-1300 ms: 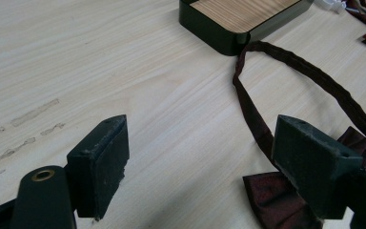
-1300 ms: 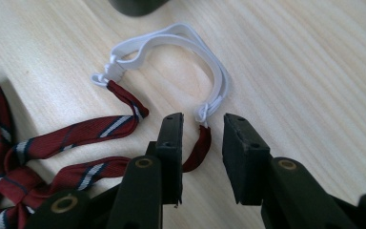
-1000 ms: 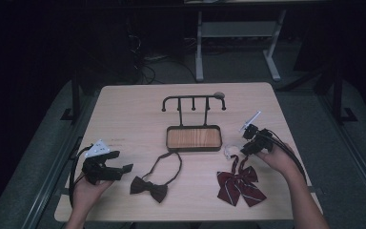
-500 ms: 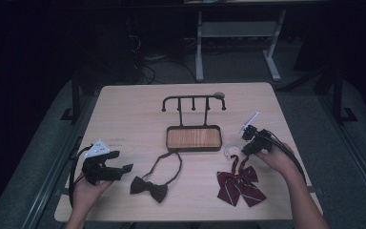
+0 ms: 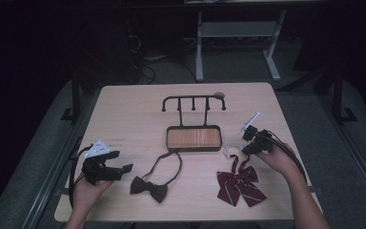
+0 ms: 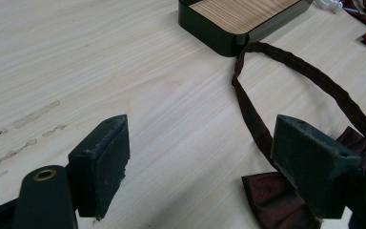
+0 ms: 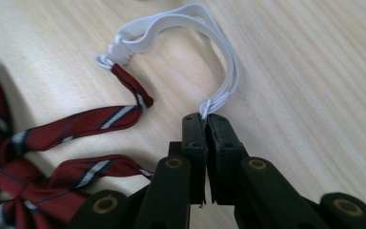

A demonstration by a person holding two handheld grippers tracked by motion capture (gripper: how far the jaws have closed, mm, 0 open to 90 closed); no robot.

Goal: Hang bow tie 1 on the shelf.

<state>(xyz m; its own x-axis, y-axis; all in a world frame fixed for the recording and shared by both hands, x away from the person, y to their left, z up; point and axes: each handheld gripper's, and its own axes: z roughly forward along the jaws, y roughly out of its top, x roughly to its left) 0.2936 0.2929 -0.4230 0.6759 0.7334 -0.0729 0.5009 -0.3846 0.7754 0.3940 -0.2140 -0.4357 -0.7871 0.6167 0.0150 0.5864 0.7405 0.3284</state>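
Observation:
A dark maroon bow tie [image 5: 148,188] with a looped neck strap [image 6: 310,81] lies at the table's front middle. My left gripper [image 5: 124,168] rests open just left of it, its right jaw over the bow's edge [image 6: 271,198]. A red striped bow tie [image 5: 240,183] lies at the front right, its white elastic band [image 7: 205,28] curling away from it. My right gripper [image 7: 206,117] is shut on the end of that white band [image 5: 231,149]. A black hanger stand [image 5: 193,102] rises behind its wooden tray base [image 5: 193,138] at the table's centre.
The light wooden table [image 5: 133,119] ends in dark floor on every side. A white desk frame [image 5: 238,33] and cables stand beyond the far edge. Faint scuff marks [image 6: 33,117] show on the wood near my left gripper.

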